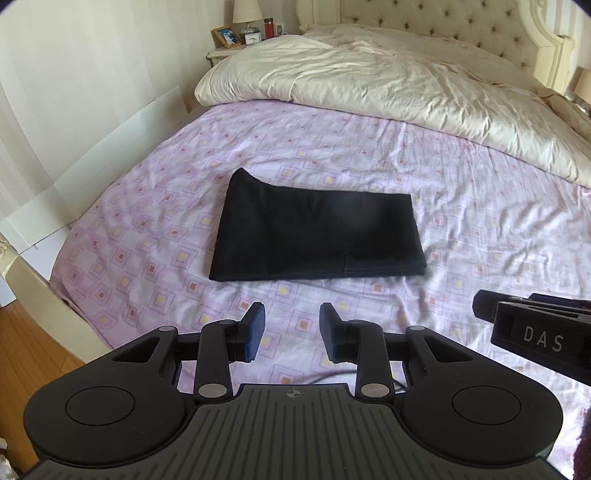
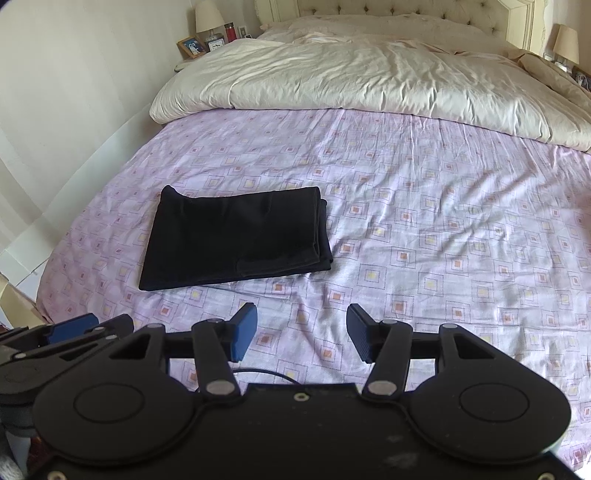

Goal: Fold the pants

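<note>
Here the black pants lie folded into a compact rectangle on the bed sheet, a lilac sheet printed with small squares. Seen from the left wrist, the bundle sits straight ahead of the left tool, well apart from its tips; from the right wrist the pants lie ahead and off to the left of the right tool. The layers stack up along the right edge of the bundle, where several folded edges show one above another, and the far left corner rises to a small peak.

Both tools are released, each with a clear gap between its blue-padded fingers and nothing held between them. Both hang above the sheet near the foot of the bed, touching no cloth. The right tool's black body, marked with the letters DAS, shows at the right edge of the left wrist view, and the left tool shows low at the left edge of the right wrist view.

A rumpled cream duvet is pushed up toward the tufted headboard. On the nightstand stand a lamp, a picture frame, what looks like a small clock, and a red container. A second lamp stands at the far right. A thin dark cable lies on the sheet just under the right tool.
</note>
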The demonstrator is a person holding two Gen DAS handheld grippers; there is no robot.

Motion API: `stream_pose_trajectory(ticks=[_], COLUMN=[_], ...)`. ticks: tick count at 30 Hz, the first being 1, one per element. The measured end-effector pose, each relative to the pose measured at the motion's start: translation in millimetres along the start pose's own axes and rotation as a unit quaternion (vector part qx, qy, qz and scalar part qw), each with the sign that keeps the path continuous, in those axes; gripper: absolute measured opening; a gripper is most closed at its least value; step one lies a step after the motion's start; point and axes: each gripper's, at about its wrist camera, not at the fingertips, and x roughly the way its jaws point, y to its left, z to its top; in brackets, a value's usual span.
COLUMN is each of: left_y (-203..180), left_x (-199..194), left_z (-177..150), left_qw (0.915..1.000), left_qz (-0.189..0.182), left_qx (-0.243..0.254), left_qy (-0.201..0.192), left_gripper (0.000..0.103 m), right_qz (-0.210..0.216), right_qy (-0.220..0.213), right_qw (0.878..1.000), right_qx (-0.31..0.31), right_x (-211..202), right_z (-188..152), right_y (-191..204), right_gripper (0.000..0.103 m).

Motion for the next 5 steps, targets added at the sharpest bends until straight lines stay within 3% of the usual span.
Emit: stream_pose_trajectory(ticks=[5], left_y=[10.2], left_x=[13.6], left_z=[18.5], left_qw=[0.9998], left_qz=[-0.017], left_qx=[0.009], left_qy=[-0.007], left_gripper=[0.032], right_qz=[-0.007], right_qy=[0.005], right_qw=[1.0], right_qx=[-0.005], right_x=[13.8], right_z=[12.5], right_y=[13.9], right_gripper=[0.057])
